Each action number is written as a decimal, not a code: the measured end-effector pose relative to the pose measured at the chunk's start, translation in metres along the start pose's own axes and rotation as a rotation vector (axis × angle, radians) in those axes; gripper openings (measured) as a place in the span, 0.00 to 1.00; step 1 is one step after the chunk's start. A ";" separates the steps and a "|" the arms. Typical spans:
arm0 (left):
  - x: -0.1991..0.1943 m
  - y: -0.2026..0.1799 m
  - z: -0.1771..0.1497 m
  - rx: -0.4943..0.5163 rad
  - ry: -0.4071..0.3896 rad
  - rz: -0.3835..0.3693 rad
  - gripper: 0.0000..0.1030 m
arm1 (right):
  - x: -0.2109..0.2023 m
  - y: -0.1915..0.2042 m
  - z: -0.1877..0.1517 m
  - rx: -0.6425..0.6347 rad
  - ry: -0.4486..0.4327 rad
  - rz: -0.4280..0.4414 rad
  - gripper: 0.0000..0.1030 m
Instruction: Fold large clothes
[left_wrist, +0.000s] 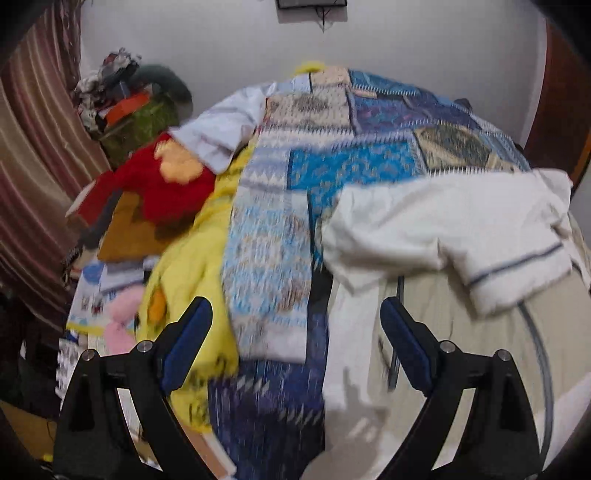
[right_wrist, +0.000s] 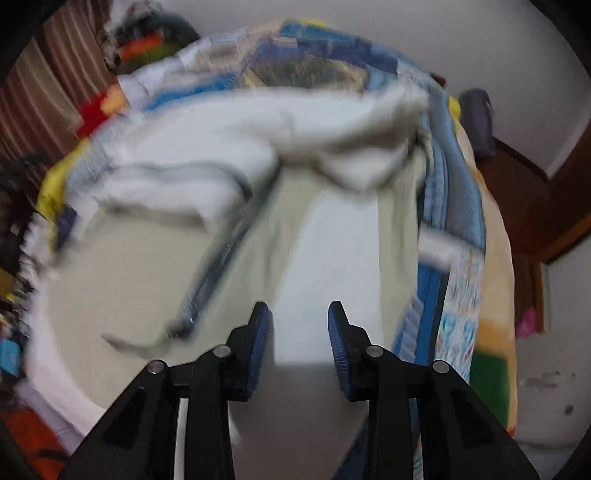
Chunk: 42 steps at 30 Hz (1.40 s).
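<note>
Cream garment (right_wrist: 325, 266) between the parted right hand-held gripper (right_wrist: 298, 314); left hand-held gripper (left_wrist: 295, 314) wide, empty.

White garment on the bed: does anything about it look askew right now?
Yes. The white garment lies bunched and crooked on the patchwork bedspread, one blue-striped sleeve flopped over the beige cloth instead of lying flat.
</note>
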<state>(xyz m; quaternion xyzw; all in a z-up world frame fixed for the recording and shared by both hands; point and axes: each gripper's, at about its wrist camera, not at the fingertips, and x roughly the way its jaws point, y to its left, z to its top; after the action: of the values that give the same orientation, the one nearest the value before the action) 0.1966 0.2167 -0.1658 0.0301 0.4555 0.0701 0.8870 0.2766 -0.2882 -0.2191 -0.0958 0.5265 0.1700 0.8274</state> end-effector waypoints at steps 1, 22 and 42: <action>0.001 0.001 -0.007 -0.003 0.013 0.002 0.90 | -0.003 -0.002 -0.009 0.018 -0.047 -0.034 0.51; 0.084 -0.025 -0.147 -0.300 0.425 -0.394 0.87 | -0.055 -0.029 -0.089 0.439 -0.093 0.225 0.71; -0.030 -0.075 -0.014 -0.159 0.030 -0.441 0.06 | -0.083 0.017 -0.002 0.257 -0.348 0.316 0.08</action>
<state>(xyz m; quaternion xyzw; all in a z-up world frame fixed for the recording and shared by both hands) 0.1752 0.1381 -0.1586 -0.1411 0.4572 -0.0894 0.8736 0.2364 -0.2880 -0.1443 0.1241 0.4021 0.2426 0.8741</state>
